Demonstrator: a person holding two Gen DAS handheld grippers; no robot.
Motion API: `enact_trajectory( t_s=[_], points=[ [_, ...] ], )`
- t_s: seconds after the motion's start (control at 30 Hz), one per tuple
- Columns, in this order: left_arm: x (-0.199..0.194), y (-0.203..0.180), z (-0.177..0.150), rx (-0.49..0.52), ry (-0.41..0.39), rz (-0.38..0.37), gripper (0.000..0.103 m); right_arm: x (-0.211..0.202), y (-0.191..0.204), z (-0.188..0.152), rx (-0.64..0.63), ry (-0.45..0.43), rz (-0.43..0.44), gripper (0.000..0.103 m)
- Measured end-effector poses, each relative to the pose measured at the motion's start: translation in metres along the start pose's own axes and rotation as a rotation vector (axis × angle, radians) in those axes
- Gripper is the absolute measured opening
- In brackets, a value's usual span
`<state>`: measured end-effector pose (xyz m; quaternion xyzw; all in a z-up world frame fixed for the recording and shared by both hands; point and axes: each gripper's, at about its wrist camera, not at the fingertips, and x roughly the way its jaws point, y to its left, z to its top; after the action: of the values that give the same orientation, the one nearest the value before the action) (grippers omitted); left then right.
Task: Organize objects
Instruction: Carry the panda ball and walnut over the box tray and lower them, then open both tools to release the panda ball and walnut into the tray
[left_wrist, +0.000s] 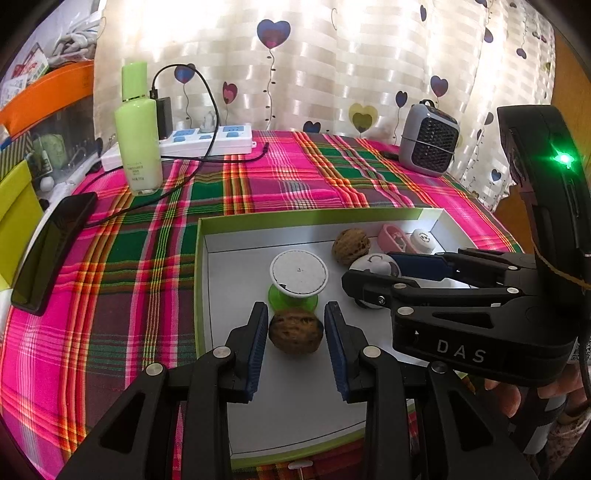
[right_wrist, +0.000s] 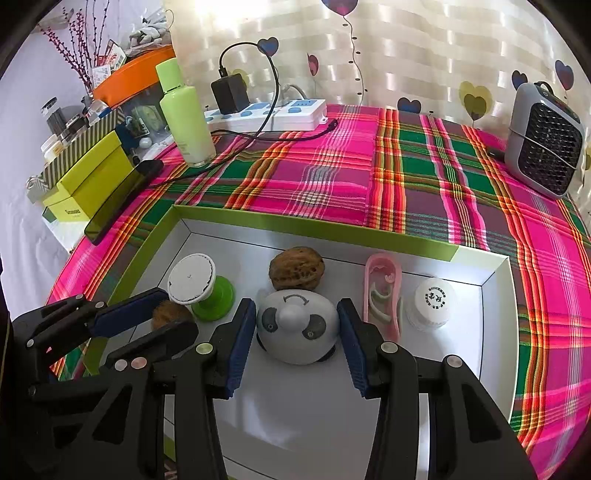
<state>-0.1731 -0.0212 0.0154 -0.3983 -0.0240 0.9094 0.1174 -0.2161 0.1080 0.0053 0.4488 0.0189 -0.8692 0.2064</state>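
Observation:
A shallow green-rimmed white tray (left_wrist: 201, 258) (right_wrist: 314, 229) lies on the plaid cloth. My left gripper (left_wrist: 295, 325) is open, its pads either side of a walnut (left_wrist: 295, 331) (right_wrist: 170, 314), not squeezing it. My right gripper (right_wrist: 297, 321) (left_wrist: 373, 273) is open around a grey panda-faced dome (right_wrist: 297, 328) (left_wrist: 373, 264). Also in the tray are a second walnut (right_wrist: 296, 268) (left_wrist: 350, 245), a green spool with a white top (left_wrist: 298, 275) (right_wrist: 199, 284), a pink holder (right_wrist: 382, 291) (left_wrist: 393, 236) and a white cap (right_wrist: 430, 301) (left_wrist: 423, 240).
At the back stand a green bottle (left_wrist: 137, 129) (right_wrist: 186, 114), a power strip (left_wrist: 210, 142) (right_wrist: 269, 112) with charger and cable, and a small grey heater (left_wrist: 428, 142) (right_wrist: 545, 140). A black phone (left_wrist: 51, 251) (right_wrist: 122, 201) lies at the left edge, beside a yellow-green box (right_wrist: 88, 184).

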Motion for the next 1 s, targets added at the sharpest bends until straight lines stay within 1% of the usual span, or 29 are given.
enact_trajectory(
  t_s=[0.4, 0.5, 0.57, 0.9, 1.0],
  points=[
    [-0.001, 0.0, 0.0, -0.005, 0.002, -0.002, 0.031, -0.001, -0.001, -0.001, 0.006, -0.006, 0.006, 0.047],
    [-0.002, 0.0, 0.0, -0.002, -0.004, 0.003, 0.037, -0.002, -0.001, -0.002, 0.01, -0.007, 0.007, 0.048],
    [-0.005, 0.001, 0.001, 0.0, -0.015, 0.016, 0.046, -0.002, -0.001, -0.002, 0.014, -0.008, 0.004, 0.048],
    [-0.016, 0.003, -0.002, -0.017, -0.022, 0.009, 0.048, -0.008, 0.001, -0.006, 0.0, -0.023, -0.007, 0.048],
    [-0.02, 0.003, -0.003, -0.021, -0.026, 0.008, 0.051, -0.011, 0.002, -0.008, 0.004, -0.027, -0.01, 0.048]
  ],
)
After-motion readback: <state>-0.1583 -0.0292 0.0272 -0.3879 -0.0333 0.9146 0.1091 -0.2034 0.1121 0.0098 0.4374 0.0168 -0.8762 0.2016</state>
